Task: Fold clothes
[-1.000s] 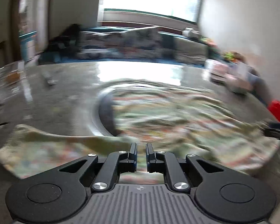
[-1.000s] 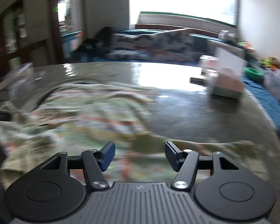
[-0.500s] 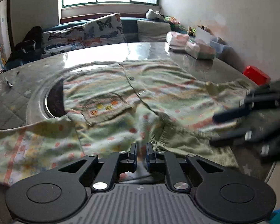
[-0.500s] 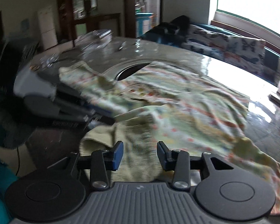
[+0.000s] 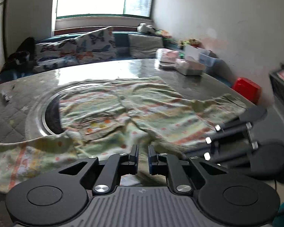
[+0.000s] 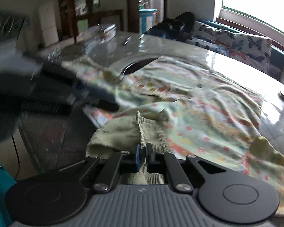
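Note:
A pale green patterned shirt (image 5: 134, 111) with orange dots and stripes lies spread, front up, on a grey round table (image 5: 96, 73); it also shows in the right wrist view (image 6: 198, 109). My left gripper (image 5: 142, 152) is shut on the shirt's near hem. My right gripper (image 6: 143, 149) is shut on the ribbed green hem (image 6: 130, 130), lifted a little. Each gripper shows blurred in the other's view: the right one (image 5: 236, 141), the left one (image 6: 70, 92).
A round dark recess (image 5: 51, 113) with a metal rim sits in the table under the shirt's left part. Boxes (image 5: 187, 64) stand at the table's far right, a red box (image 5: 246, 89) beyond its right edge. A cushioned bench (image 5: 89, 47) runs under the window.
My right gripper has closed from open onto the ribbed hem. My left gripper stays shut on the hem. Both views have swung and the shirt edge has bunched up.

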`<act>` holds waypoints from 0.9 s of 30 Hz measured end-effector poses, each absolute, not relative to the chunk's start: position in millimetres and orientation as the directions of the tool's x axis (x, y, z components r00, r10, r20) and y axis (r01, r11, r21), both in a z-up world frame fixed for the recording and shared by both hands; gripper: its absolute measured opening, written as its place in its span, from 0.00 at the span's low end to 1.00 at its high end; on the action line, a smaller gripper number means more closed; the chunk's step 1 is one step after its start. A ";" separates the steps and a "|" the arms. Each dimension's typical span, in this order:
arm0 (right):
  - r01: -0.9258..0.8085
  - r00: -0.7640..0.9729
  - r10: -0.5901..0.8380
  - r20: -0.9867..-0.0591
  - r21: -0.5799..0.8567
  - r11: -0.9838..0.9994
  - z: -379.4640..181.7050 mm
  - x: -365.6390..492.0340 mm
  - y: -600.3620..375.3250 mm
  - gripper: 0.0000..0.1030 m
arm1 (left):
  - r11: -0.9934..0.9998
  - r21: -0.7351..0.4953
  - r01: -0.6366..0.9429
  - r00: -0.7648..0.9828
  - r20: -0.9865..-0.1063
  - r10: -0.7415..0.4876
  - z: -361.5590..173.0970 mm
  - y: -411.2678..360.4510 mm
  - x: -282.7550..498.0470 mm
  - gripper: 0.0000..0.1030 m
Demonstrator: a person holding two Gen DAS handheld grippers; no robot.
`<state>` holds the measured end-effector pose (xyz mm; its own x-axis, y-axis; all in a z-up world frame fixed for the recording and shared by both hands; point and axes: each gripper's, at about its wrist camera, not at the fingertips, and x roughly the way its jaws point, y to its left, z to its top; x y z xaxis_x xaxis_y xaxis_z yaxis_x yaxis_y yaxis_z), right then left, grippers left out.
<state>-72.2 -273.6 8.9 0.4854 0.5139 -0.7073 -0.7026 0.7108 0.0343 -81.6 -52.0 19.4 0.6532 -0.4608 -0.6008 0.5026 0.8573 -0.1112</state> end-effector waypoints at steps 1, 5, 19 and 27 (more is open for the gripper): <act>-0.686 0.494 0.519 -0.698 0.053 0.725 13.4 -69.8 -280.5 0.05 | 0.844 -0.110 0.525 0.642 -0.600 -0.477 19.1 -55.8 -83.7 0.12; -0.632 0.506 0.536 -0.675 0.133 0.763 23.5 -59.7 -301.0 0.05 | 0.794 -0.075 0.603 0.596 -0.619 -0.512 13.7 -73.9 -88.1 0.13; -0.590 0.498 0.568 -0.655 0.224 0.776 20.1 -48.0 -317.5 0.05 | 0.717 0.099 0.690 0.561 -0.699 -0.444 -10.7 -96.0 -86.9 0.25; -0.576 0.506 0.566 -0.651 0.233 0.784 20.9 -49.4 -320.3 0.05 | 0.732 -0.013 0.681 0.533 -0.677 -0.508 -5.5 -84.3 -76.5 0.08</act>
<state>-49.4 -320.3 20.9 0.5064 0.5658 -0.6507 -0.5759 0.7836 0.2331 -76.5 -84.3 -5.5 0.5331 -0.5081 -0.6765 0.6809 0.7323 -0.0134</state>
